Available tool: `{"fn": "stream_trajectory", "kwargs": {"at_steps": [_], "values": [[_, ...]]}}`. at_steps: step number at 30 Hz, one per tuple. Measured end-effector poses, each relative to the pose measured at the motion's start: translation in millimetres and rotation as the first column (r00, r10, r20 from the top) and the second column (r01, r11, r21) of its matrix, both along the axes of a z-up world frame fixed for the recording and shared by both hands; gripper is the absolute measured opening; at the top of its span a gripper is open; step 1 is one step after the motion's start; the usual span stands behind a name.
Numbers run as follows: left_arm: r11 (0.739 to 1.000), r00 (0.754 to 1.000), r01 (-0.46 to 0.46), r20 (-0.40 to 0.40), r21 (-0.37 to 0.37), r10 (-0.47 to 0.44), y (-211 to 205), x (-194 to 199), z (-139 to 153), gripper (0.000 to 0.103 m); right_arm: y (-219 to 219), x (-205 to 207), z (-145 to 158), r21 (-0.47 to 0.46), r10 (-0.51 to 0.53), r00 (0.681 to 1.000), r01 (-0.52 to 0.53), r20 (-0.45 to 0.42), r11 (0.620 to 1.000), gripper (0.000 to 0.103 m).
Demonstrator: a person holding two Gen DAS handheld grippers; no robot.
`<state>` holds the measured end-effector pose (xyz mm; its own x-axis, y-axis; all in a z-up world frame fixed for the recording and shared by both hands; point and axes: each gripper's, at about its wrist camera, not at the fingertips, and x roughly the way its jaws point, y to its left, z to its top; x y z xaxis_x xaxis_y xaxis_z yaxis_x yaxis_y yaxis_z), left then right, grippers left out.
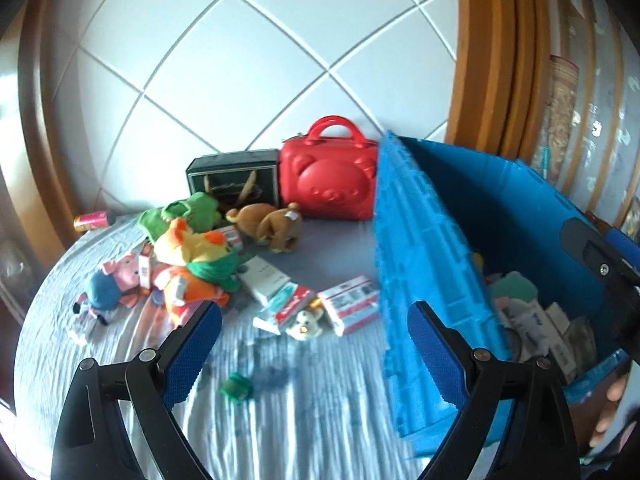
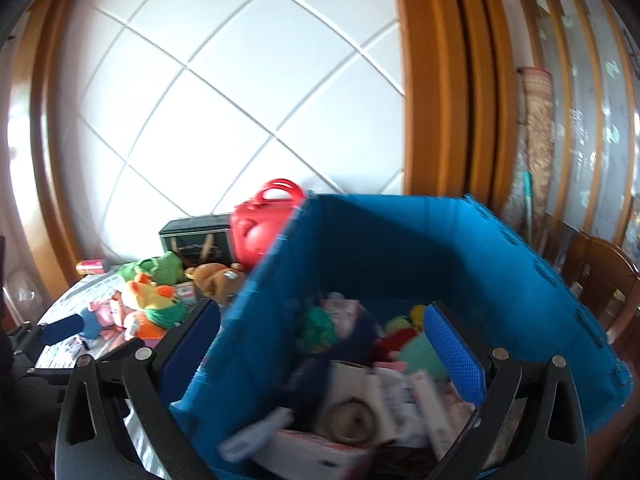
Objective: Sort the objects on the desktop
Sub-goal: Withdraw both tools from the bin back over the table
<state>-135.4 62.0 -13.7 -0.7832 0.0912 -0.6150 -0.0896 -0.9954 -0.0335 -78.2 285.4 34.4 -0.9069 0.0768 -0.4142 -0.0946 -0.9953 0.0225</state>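
My left gripper [image 1: 314,354] is open and holds nothing, hovering over the blue-grey cloth just left of the blue crate [image 1: 424,264]. Ahead of it lie a small white plush [image 1: 306,322], red-and-white boxes [image 1: 352,306] and a small green item [image 1: 236,388]. Farther left is a pile of plush toys: an orange-and-green one [image 1: 196,264], a pink-and-blue pig [image 1: 108,284] and a brown one [image 1: 272,224]. My right gripper [image 2: 320,348] is open above the blue crate [image 2: 500,280], which holds boxes [image 2: 400,396], a tape roll [image 2: 352,416] and plush toys [image 2: 416,344].
A red bear-shaped case [image 1: 330,180] and a black box [image 1: 234,178] stand against the tiled wall at the back. A red can [image 1: 90,220] lies at the far left. Wooden frames and a chair [image 2: 600,280] are to the right. A hand [image 1: 608,412] shows beside the crate.
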Motion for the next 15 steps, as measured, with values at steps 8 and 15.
{"fn": "stream_trajectory", "kwargs": {"at_steps": [8, 15], "values": [[0.990, 0.984, -0.132, 0.117, -0.049, 0.137, -155, -19, -52, 0.095, -159, -42, -24, 0.005, 0.153, 0.987, -0.154, 0.045, 0.988, 0.103], [0.970, 0.921, -0.232, 0.305, -0.076, 0.244, -245, -37, -129, 0.095, -246, -80, -115, -0.036, 0.217, 0.933, -0.216, 0.288, 0.976, 0.103]]}}
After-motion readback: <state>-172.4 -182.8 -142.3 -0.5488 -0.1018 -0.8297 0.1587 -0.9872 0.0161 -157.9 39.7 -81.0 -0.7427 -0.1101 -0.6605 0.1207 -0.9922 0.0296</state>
